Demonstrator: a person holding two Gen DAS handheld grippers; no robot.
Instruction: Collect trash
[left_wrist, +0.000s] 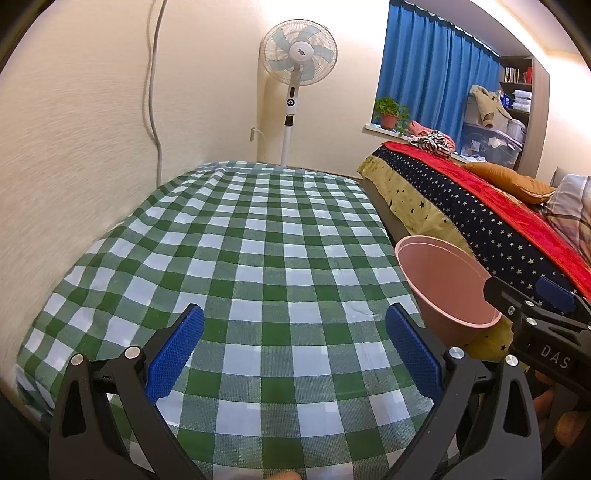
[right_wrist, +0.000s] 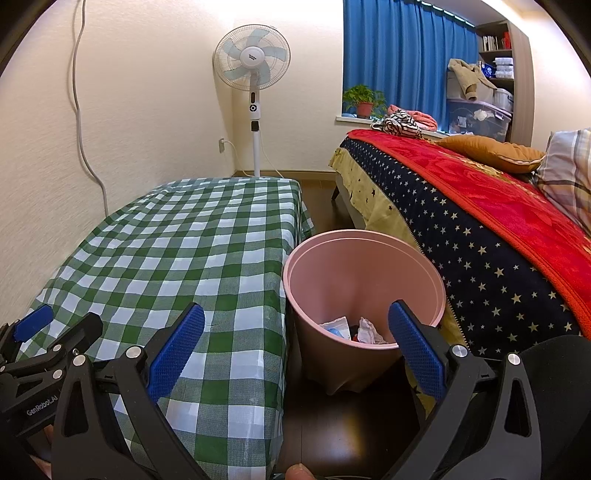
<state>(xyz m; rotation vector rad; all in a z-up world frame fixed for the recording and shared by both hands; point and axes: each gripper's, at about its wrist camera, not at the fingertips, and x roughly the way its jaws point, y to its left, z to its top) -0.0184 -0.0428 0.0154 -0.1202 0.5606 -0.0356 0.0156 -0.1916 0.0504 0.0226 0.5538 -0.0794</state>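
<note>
A pink trash bin (right_wrist: 369, 273) stands on the dark floor between the checked table and the bed. Crumpled white and blue trash (right_wrist: 354, 328) lies at its bottom. The bin also shows at the right of the left wrist view (left_wrist: 443, 280). My left gripper (left_wrist: 295, 350) is open and empty above the green-and-white checked tablecloth (left_wrist: 258, 258). My right gripper (right_wrist: 295, 350) is open and empty, over the table's right edge and the near side of the bin. The right gripper shows in the left wrist view (left_wrist: 535, 317), and the left gripper in the right wrist view (right_wrist: 40, 339).
A bed (right_wrist: 480, 229) with a star-pattern cover and red blanket runs along the right. A standing fan (right_wrist: 253, 62) is at the far wall. A grey cable (right_wrist: 79, 122) hangs down the left wall. The tablecloth (right_wrist: 166, 251) covers the low table by the wall.
</note>
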